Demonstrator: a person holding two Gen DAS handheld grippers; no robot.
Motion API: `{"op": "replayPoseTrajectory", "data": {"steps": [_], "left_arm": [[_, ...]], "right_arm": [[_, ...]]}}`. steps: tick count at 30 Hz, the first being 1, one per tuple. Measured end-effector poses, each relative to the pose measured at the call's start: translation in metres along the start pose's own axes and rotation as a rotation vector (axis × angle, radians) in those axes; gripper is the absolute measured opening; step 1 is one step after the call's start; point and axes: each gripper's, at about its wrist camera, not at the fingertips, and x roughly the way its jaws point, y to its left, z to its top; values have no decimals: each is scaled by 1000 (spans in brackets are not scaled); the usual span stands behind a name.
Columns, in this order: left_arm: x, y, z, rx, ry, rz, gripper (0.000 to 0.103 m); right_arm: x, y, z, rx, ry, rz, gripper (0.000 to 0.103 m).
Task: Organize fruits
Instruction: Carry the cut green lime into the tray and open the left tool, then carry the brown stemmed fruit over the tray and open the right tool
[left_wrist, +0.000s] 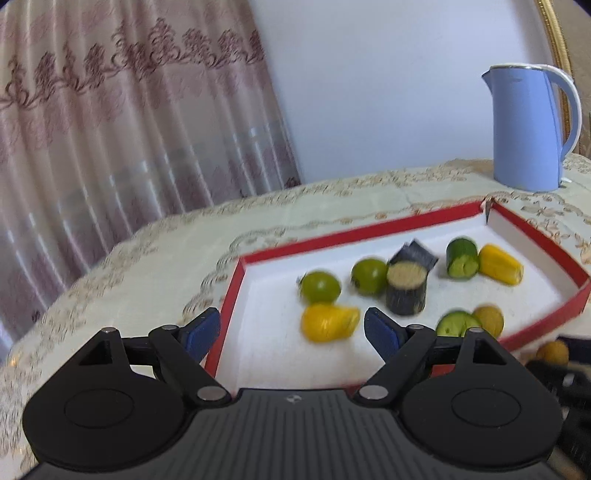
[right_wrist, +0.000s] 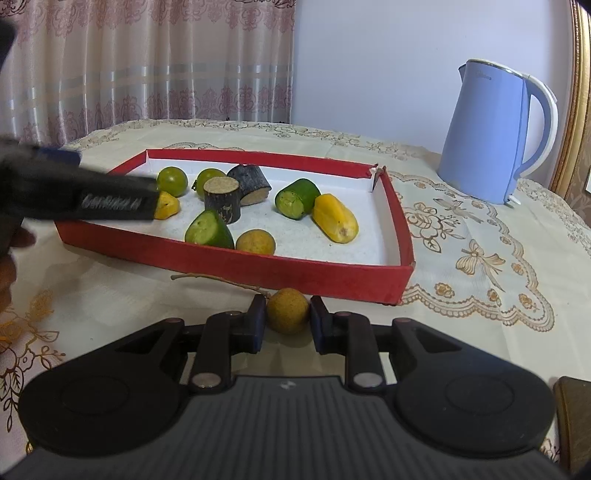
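A red tray (right_wrist: 236, 264) with a white floor holds two green round fruits (right_wrist: 171, 180), two yellow pieces (right_wrist: 335, 218), two cut green pieces (right_wrist: 209, 229), two dark log pieces (right_wrist: 221, 198) and a tan longan (right_wrist: 255, 242). My right gripper (right_wrist: 287, 320) sits low on the table in front of the tray, its fingers on both sides of a second tan longan (right_wrist: 287, 310) with a twig; the pads look close to touching it. My left gripper (left_wrist: 291, 334) is open and empty above the tray's near left corner (left_wrist: 221, 332), just before a yellow piece (left_wrist: 328, 321).
A blue kettle (right_wrist: 491, 133) stands at the back right on the embroidered tablecloth (right_wrist: 480, 258). A pink curtain (left_wrist: 110, 129) hangs behind the table. The left gripper's body (right_wrist: 92, 199) crosses the tray's left end in the right wrist view.
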Motion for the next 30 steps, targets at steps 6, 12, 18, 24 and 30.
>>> {"op": "replayPoseTrajectory", "data": {"steps": [6, 12, 18, 24, 30], "left_arm": [[-8, 16, -17, -62, 26, -19, 85], [-18, 27, -24, -115, 8, -51, 87], [-19, 29, -30, -131, 16, -73, 89], [-20, 34, -37, -137, 27, -68, 89], [-16, 37, -41, -151, 45, -67, 89]], "right_arm": [[-14, -3, 4, 13, -37, 5, 24], [-34, -9, 18, 30, -98, 1, 24], [-27, -16, 33, 43, -114, -9, 24], [-15, -13, 56, 39, -136, -18, 24], [-1, -9, 81, 37, -161, -17, 24]]}}
